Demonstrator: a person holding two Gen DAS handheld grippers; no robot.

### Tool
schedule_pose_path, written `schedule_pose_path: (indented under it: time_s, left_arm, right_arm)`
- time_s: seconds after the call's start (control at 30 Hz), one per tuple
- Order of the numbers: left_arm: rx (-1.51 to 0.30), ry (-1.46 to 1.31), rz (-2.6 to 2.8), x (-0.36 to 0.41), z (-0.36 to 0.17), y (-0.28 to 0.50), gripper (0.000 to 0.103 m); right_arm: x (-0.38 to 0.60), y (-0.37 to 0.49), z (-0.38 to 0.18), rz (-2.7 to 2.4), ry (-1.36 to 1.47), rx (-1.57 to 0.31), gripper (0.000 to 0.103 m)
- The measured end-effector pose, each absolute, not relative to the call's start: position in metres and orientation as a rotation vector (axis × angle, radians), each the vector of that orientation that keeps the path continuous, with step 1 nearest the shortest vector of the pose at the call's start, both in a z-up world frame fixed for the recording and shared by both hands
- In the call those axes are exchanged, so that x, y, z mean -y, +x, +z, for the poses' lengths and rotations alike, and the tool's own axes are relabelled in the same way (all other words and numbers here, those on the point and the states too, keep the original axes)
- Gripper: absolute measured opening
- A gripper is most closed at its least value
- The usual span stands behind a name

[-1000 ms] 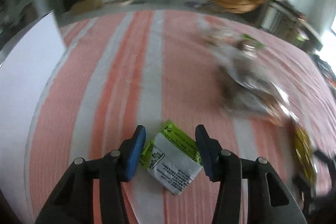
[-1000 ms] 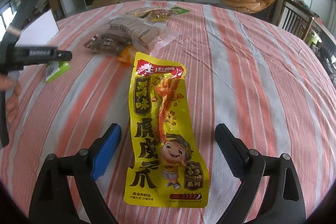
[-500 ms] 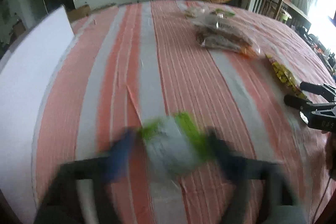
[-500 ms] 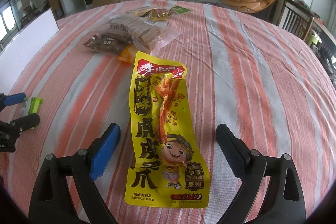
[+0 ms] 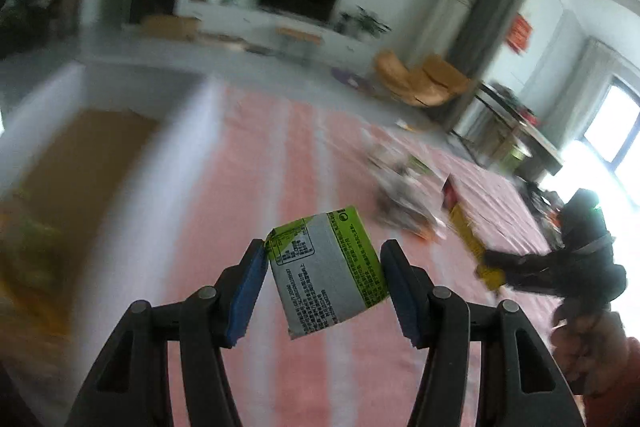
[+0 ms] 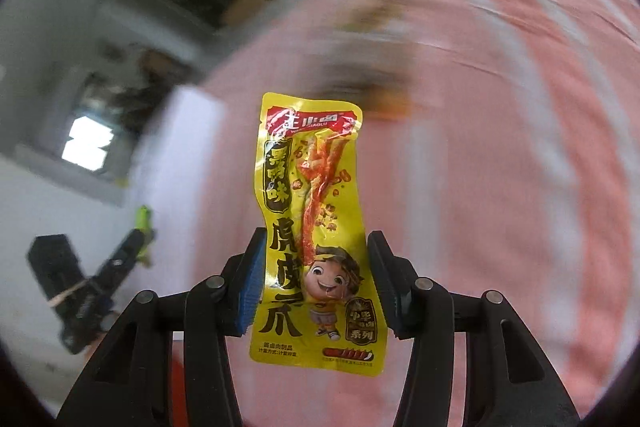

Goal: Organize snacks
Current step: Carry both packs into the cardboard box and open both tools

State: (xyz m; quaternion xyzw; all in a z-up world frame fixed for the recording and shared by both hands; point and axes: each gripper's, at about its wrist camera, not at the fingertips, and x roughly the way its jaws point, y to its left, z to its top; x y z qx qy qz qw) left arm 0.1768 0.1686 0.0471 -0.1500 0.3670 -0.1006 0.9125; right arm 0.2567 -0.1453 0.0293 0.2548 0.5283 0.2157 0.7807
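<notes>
Table (image 5: 304, 163), pink-and-white striped cloth, fills both views; both are motion-blurred. White box (image 5: 132, 163) with a brown floor stands at the table's left, open on top, in the left wrist view; something yellow-green lies blurred at its near left corner, not identifiable.

Step in hand, as judged: carry phase. Both packets are off the cloth and heading for the box.

Left gripper (image 5: 324, 283): clenched on the green packet (image 5: 328, 267), blue pads touching both its edges. Jaws opened a little within the last second, yet the packet is between them and held clear of the table, tilted.

Right gripper (image 6: 316, 287): jaws have just been closing, and now grasp the yellow packet (image 6: 316, 227) across its lower half. Packet hangs upright, its top sticking out past the fingers, lifted off the cloth.

Next move, as judged: bring each packet over the box opening, lower it inside, then release. Left is nearer the box, so it likely goes first. The yellow packet is long and limp, so it may catch on the wall.

View differences: only the left wrist view shows the box interior, and the right gripper with the yellow packet at far right. The right wrist view shows the left gripper at lower left with a green edge at its tip, and the box wall only as a white blur. Remaining snack pile (image 5: 400, 195) is a smear in both.
</notes>
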Motion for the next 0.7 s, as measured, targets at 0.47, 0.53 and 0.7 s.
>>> schedule_pose_path:
  time_s: [0.47,0.53,0.7]
  left_arm:
    - [-0.77,-0.213,0.37,-0.351,0.054,0.117,0.082]
    - [-0.753,-0.219,0.337,-0.331,0.055,0.121,0.082]
    - [-0.705,-0.259,0.028,-0.225,0.047,0.132,0.098]
  right_arm:
    - [-0.169,0.285,0.139,0.888,0.323,-0.968,0.082]
    - [-0.139,0.282,0.13,0.815,0.301,-0.926,0.085]
    - [-0.03,0.276,0.075,0.526,0.073,-0.88,0.085]
